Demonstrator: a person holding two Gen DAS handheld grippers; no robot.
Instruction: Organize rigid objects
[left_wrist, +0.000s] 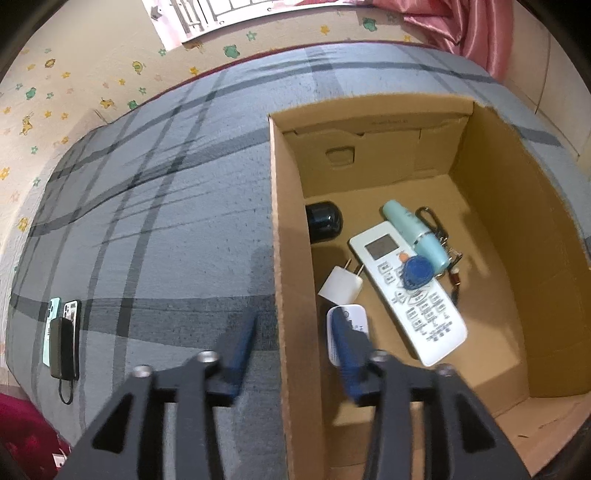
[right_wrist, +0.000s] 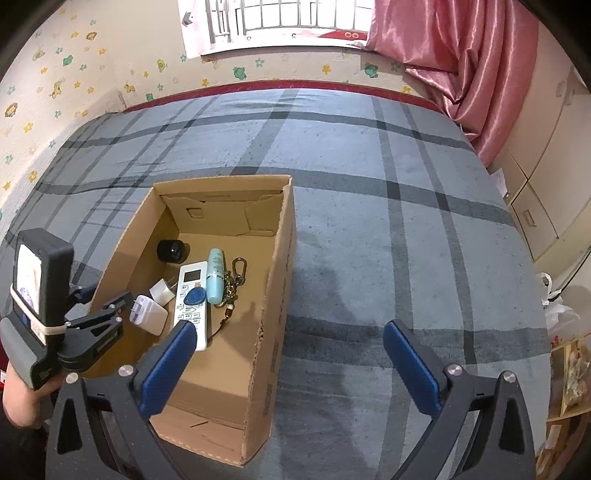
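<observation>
Left wrist view: we see left gripper (left_wrist: 293, 338) open, empty, straddling near wall of cardboard box (left_wrist: 282, 258); one finger outside over plaid bed cover (left_wrist: 166, 221), other inside above white adapter (left_wrist: 349, 325). Box holds white remote (left_wrist: 406, 291), blue tag (left_wrist: 417, 273) on it, teal tube (left_wrist: 417, 234), keychain (left_wrist: 437, 225), white plug (left_wrist: 341, 284), black round object (left_wrist: 323, 221). Phones and power bank (left_wrist: 62, 332) lie on cover, well apart from box. Right gripper (right_wrist: 288, 354) spread wide, empty, hovers over box's right wall
</observation>
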